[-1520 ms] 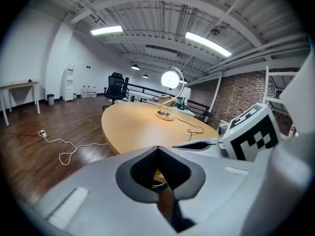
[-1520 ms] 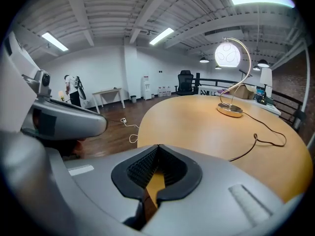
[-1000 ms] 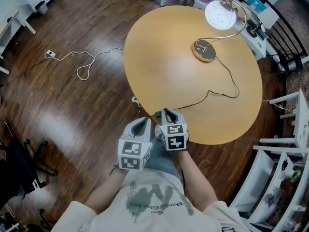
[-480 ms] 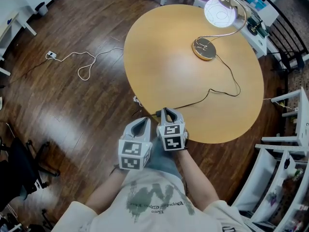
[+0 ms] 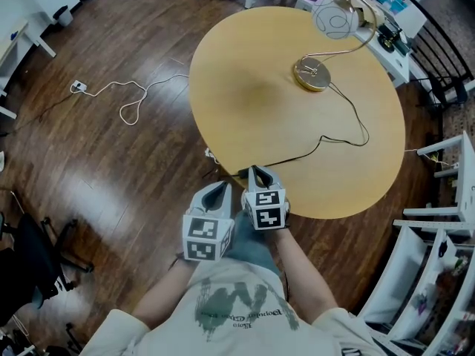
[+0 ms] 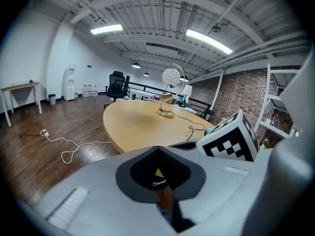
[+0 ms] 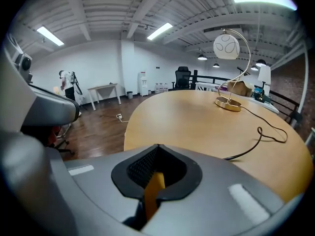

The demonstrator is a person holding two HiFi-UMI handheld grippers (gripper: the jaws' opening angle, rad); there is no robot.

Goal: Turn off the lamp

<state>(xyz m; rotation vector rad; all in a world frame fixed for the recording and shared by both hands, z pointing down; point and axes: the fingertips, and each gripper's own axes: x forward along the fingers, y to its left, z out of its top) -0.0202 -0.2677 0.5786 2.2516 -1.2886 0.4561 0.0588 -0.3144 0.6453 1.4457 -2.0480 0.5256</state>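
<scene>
The round wooden table carries the lamp on its brass base at the far side. A black cord runs from the base across the tabletop to the near edge.

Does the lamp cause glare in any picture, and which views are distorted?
Head view: lamp looks dull, no glare; pale sheen on floor. Left gripper view and right gripper view: fisheye bending, black corners, ceiling lights overexposed.
</scene>
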